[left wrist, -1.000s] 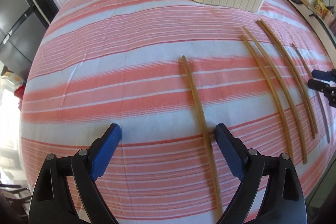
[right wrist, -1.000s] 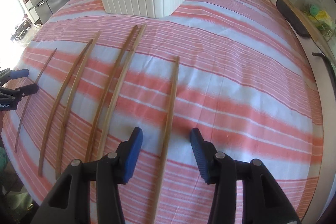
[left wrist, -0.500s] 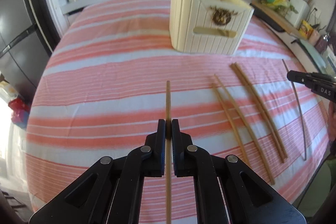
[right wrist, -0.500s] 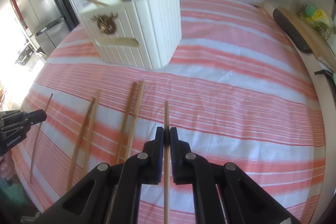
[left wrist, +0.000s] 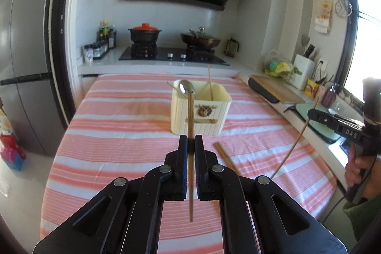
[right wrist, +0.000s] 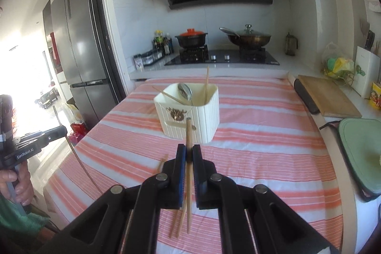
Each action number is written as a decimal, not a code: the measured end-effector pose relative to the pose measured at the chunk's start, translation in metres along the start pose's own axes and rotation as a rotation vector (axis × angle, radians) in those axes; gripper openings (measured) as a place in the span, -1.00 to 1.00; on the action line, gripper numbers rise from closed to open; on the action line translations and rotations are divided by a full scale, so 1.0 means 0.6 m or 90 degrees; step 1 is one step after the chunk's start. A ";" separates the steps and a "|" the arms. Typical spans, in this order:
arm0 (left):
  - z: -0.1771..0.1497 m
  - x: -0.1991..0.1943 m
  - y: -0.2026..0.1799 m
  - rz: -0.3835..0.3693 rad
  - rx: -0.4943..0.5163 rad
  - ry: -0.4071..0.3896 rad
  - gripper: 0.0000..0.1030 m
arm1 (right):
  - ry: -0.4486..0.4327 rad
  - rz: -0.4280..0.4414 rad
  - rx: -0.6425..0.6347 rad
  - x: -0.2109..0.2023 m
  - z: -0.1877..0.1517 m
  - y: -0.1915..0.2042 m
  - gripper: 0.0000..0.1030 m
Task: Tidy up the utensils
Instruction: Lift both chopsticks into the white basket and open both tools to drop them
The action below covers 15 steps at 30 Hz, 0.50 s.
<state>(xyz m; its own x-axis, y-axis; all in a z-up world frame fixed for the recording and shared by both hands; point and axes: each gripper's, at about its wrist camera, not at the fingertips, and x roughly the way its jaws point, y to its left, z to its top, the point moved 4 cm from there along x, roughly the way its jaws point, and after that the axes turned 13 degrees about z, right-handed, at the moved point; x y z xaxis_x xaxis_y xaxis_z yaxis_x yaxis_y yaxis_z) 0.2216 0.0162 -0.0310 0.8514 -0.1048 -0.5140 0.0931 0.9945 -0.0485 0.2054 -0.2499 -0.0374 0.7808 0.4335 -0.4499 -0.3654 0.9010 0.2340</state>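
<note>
1. Holding one chopstick each, both of your grippers are raised over the striped tablecloth (left wrist: 114, 135).
2. Your left gripper (left wrist: 190, 146) has its jaws clamped together on a wooden chopstick (left wrist: 190, 116) — the stick runs between the pads, its far tip lining up with the holder's near rim in that view and its near end hanging free below the jaws.
3. Your right gripper (right wrist: 186, 154) is likewise clamped on a second chopstick (right wrist: 188, 135), whose far tip points at the front wall of the holder.
4. That cream ribbed holder (left wrist: 214, 120) stands upright at the far middle of the table, apart from both grippers; a metal spoon (left wrist: 186, 88) and a few chopsticks already stand or lean in it.
5. More chopsticks lie flat on the cloth — one pair (left wrist: 225, 156) just right of your left gripper, and in the right wrist view loose sticks (right wrist: 177, 223) partly hidden under the right jaws.
6. From the left wrist view your right gripper shows at the far right edge, its stick slanting down towards the cloth.
7. Beyond the table, a stove (right wrist: 221, 56) carries a black pot with a red lid and a lidded wok.
</note>
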 end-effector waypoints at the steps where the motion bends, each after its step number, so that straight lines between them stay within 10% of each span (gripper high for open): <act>1: 0.007 -0.004 0.004 -0.002 -0.004 -0.004 -0.93 | -0.014 -0.003 -0.006 -0.002 0.010 0.002 -0.89; 15: 0.201 0.030 -0.013 -0.026 -0.026 -0.102 -0.93 | -0.110 -0.019 -0.058 0.041 0.214 -0.014 -0.89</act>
<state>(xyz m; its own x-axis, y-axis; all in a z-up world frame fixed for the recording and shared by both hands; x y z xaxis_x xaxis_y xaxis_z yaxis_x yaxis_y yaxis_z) 0.2982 0.0058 0.0635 0.9190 -0.1416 -0.3680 0.1113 0.9885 -0.1025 0.2931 -0.2493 0.0603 0.8645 0.4043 -0.2986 -0.3791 0.9146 0.1408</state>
